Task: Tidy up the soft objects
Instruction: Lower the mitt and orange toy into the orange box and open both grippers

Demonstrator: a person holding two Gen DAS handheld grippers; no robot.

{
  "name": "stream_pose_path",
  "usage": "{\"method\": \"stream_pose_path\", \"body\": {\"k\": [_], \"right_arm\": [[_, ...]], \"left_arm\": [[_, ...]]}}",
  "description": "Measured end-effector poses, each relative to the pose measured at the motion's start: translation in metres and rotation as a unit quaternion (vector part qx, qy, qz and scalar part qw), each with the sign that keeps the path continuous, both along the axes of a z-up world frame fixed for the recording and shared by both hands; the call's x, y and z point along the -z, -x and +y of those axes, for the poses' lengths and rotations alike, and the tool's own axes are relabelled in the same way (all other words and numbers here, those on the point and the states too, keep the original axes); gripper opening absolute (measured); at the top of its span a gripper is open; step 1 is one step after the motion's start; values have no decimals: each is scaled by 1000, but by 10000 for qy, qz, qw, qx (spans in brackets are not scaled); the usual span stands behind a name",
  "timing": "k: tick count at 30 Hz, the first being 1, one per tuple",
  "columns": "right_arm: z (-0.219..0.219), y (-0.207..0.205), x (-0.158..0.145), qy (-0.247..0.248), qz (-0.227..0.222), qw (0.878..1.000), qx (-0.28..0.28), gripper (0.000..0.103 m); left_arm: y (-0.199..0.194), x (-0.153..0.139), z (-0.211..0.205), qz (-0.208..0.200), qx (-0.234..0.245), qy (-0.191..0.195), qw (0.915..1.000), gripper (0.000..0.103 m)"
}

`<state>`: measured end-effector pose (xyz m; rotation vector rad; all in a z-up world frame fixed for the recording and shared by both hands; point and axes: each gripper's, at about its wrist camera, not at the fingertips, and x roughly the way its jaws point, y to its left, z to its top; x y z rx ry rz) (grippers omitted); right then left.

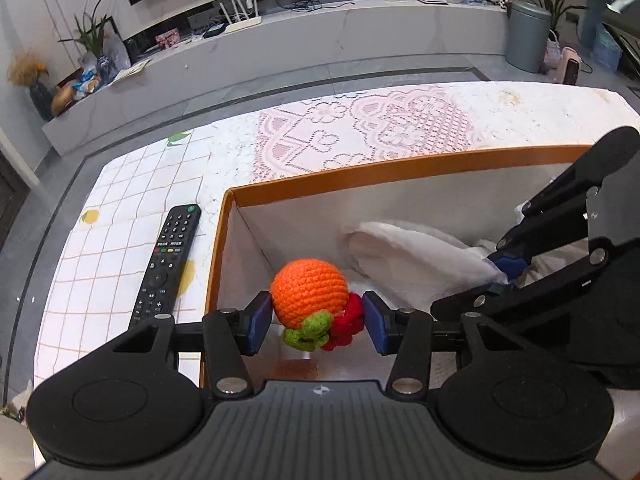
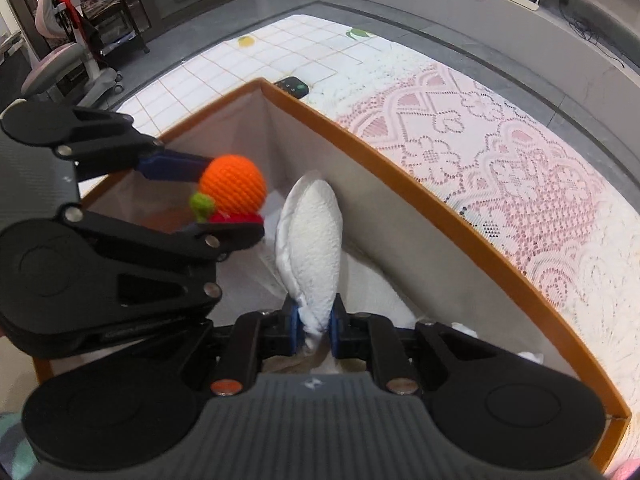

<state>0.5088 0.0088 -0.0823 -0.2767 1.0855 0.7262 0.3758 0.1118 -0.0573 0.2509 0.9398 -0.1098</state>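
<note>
The left claw (image 1: 316,322) holds a crocheted orange toy (image 1: 308,294) between its two blue pads. The left pad presses on the orange ball; the right pad touches the small red knitted part (image 1: 348,324) at the side of the ball. A green knitted leaf (image 1: 310,330) hangs under the ball, between the pads. The toy is inside the orange-rimmed box (image 1: 360,174), near its left wall and above its floor.

The right claw (image 2: 314,326) is nearly closed and grips the lower end of a white padded pouch (image 2: 312,236). The pouch stands up from the pads, pointing away from the claw, and it is also inside the box, close to the far wall. In the right wrist view the toy (image 2: 234,188) and the left claw (image 2: 228,204) are just to the left of the pouch, near it, but I cannot tell if they touch.

More white soft material (image 1: 404,256) lies on the floor of the box under the right claw (image 1: 508,266).

The box stands on a worktop covered with a checked cloth (image 1: 120,216) and a pink lace cloth (image 1: 360,128). A black remote control (image 1: 168,260) lies on the checked cloth just beside the left wall of the box.
</note>
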Motion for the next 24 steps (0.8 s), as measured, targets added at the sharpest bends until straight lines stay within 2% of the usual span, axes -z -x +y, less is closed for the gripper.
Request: {"method": "stream_pose_path", "body": {"k": [3,5,7,14,24], "right_arm": [[-1,3,-2,8,-34,10000,-48,20],[-2,5,-5,64,-86,9999,-49,33],[-5,7,-7,97,-150,9998,-18,37],[-13,13,-20,12,-240,9997,43,48],[-16,45,-51,-153,-491,9987,13,60]], "left_arm": [[0,0,0,18,68,-35,10000,61],[-2,0,1,32,58,-71,10000,62],[-3,-2,2,31,15,-18,10000,69],[5,-17,7,-189,-123,167,9996,72],[37,-42,4,-359,-156,-232,9990,72]]}}
